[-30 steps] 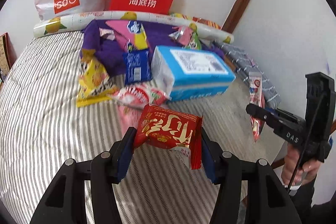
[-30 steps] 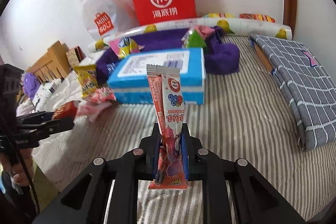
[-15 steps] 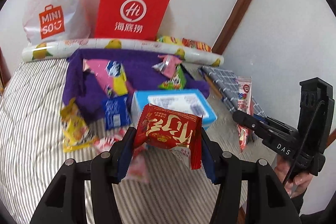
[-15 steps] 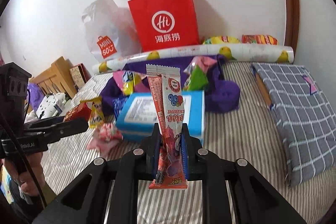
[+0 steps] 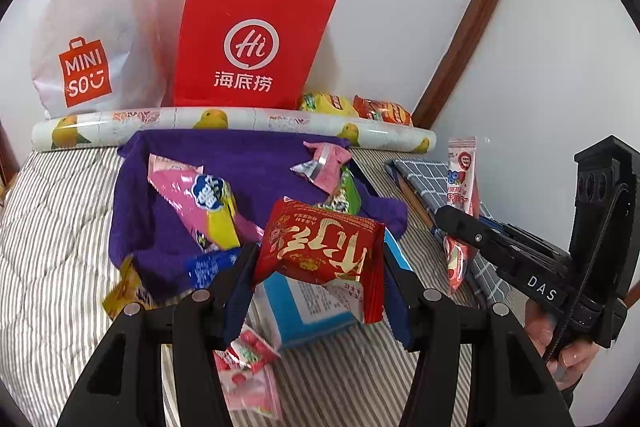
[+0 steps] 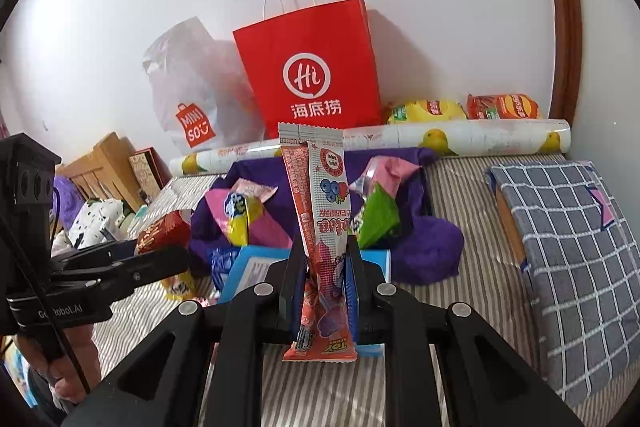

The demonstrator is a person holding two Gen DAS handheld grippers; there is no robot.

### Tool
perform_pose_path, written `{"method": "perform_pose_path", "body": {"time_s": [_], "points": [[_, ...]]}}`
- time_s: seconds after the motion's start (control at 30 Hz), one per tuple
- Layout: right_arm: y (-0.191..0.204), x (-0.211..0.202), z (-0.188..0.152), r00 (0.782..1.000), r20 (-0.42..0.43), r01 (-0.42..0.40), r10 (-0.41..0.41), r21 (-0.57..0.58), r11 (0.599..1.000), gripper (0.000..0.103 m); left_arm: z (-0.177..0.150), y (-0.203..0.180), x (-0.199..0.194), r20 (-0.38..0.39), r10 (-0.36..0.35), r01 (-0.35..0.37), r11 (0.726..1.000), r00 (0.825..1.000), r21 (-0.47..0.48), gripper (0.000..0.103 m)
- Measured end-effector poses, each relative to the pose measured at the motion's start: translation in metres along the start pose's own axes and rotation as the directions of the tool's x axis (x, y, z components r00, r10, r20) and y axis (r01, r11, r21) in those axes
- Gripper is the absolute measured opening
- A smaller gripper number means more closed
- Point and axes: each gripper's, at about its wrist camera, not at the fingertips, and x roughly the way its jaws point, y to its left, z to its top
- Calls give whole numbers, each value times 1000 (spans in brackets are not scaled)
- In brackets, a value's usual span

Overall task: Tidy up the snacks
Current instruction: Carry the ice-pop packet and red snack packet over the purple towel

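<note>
Left gripper (image 5: 316,259) clamps a red snack packet (image 5: 320,251); right gripper (image 6: 322,267) pinches an upright berry stick pouch (image 6: 320,211). Ahead at twelve o'clock: white Miniso bag (image 5: 88,39), red paper bag (image 5: 248,39), purple cloth (image 5: 248,163), blue box (image 5: 308,311), on a striped bed (image 5: 52,227).

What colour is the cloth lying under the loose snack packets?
Purple; the cloth shows best in the left wrist view.

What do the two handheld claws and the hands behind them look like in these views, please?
Both are matte black. The left claw has blue pads, silver screws and "GenRobot.AI" lettering. The right claw has blue pads, a white "DAS" label, a black cable and a boxy upright mount. Bare fingers grip the right handle.
</note>
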Motion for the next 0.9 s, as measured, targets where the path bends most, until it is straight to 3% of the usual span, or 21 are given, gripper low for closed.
{"method": "perform_pose_path", "body": {"time_s": [0.67, 0.9], "points": [[10, 70, 71, 999, 15, -34, 34, -25, 999, 17, 57, 75, 22, 49, 114, -106, 984, 992, -142, 55], [3, 115, 69, 999, -35, -39, 40, 14, 999, 17, 55, 102, 42, 39, 148, -138, 971, 988, -197, 55]]}}
